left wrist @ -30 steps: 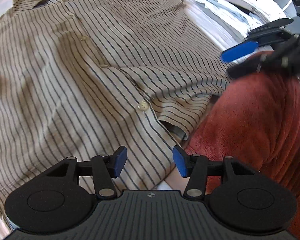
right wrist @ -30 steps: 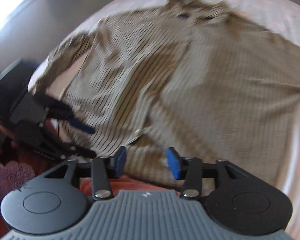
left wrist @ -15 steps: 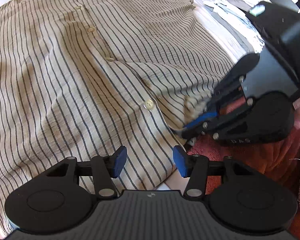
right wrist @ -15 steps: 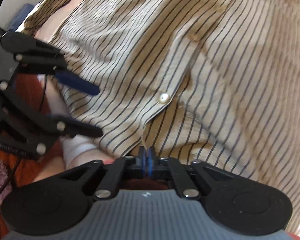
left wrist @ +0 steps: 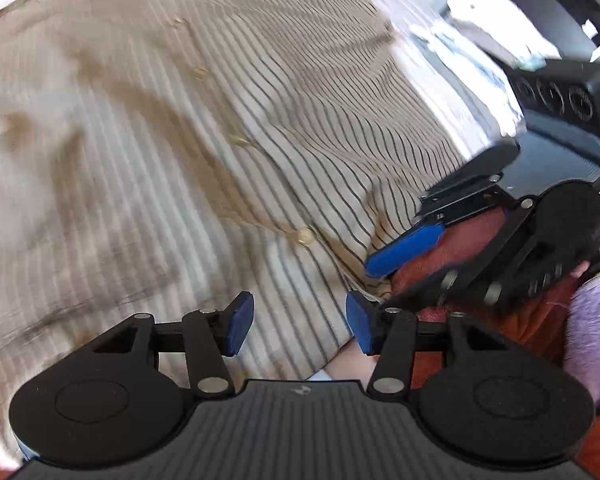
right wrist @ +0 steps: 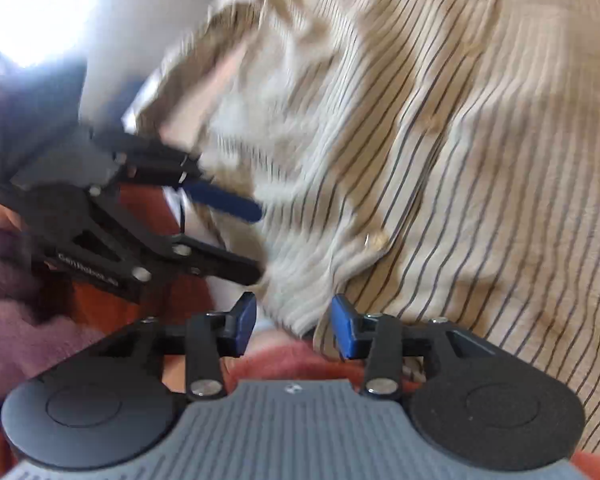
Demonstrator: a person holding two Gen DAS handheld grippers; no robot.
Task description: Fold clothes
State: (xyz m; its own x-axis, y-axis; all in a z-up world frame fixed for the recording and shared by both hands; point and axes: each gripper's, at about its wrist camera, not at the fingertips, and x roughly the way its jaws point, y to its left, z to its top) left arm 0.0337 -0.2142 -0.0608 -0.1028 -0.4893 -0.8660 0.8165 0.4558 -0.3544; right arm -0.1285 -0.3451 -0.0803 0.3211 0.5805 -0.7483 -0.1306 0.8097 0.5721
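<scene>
Both views have shifted since half a second ago: the right gripper (right wrist: pixel 293 330), then pinched shut at the hem of the beige button-front shirt with thin dark stripes (left wrist: pixel 180 140), is opening, the hem lying loosely between its jaws; the left gripper (left wrist: pixel 299 327) hovers moderately wide, holding nothing, just beside the shirt's lowest button (left wrist: pixel 305 236). Closing again could catch only one layer or snag that button, dragging the shirt off the pale bed (left wrist: pixel 412 32); free room lies toward the collar, while the rust-red fleece (left wrist: pixel 472 236) crowds the hem.

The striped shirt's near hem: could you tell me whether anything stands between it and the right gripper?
Nothing visible does. The right gripper hangs just over the striped shirt at its near hem, its jaws opening with the fabric edge showing between them, unpinched. The left gripper sits off to the side.
</scene>
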